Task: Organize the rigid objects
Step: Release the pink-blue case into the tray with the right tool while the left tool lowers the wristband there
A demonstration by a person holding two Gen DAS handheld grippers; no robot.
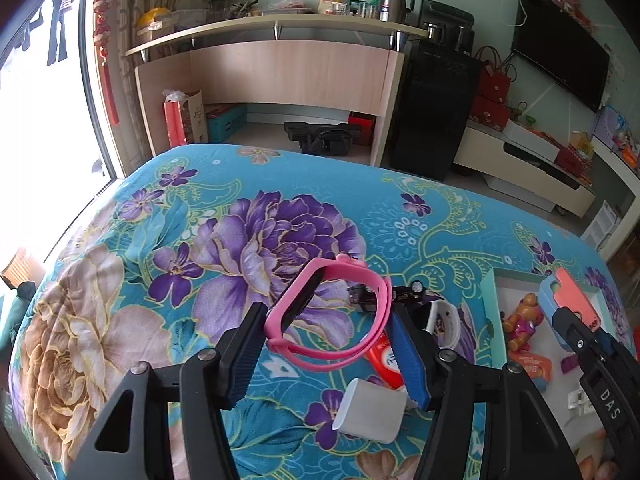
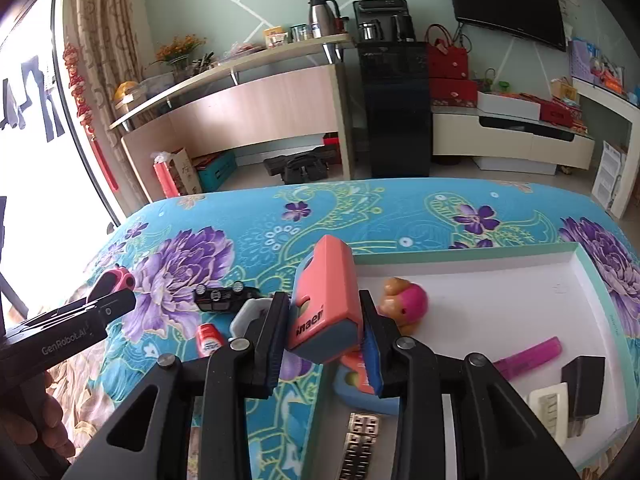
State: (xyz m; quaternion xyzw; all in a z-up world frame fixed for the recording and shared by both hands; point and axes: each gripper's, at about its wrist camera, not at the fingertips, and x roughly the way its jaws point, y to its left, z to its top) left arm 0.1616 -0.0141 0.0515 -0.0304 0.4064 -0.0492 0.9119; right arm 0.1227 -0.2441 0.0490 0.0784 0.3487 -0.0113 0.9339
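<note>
My left gripper (image 1: 326, 312) is shut on a pink wristband (image 1: 340, 280), whose loop is pinched between both pads above the flowered bedspread (image 1: 240, 220). In the right wrist view that band (image 2: 114, 280) shows at the left gripper's tip. My right gripper (image 2: 323, 300) is shut on a coral-and-blue case (image 2: 324, 300) that stands upright between its pads, over the near left edge of a white tray with a teal rim (image 2: 580, 256). The left wrist view shows the same case (image 1: 568, 292) held above the tray (image 1: 490, 292).
The tray holds a pink-headed toy figure (image 2: 404, 300), a purple lighter (image 2: 528, 356), a black adapter (image 2: 584, 384) and a metal strap (image 2: 360, 440). On the bedspread lie a black toy car (image 2: 224, 296), a red tube (image 2: 208, 338) and a white cup (image 1: 370, 410).
</note>
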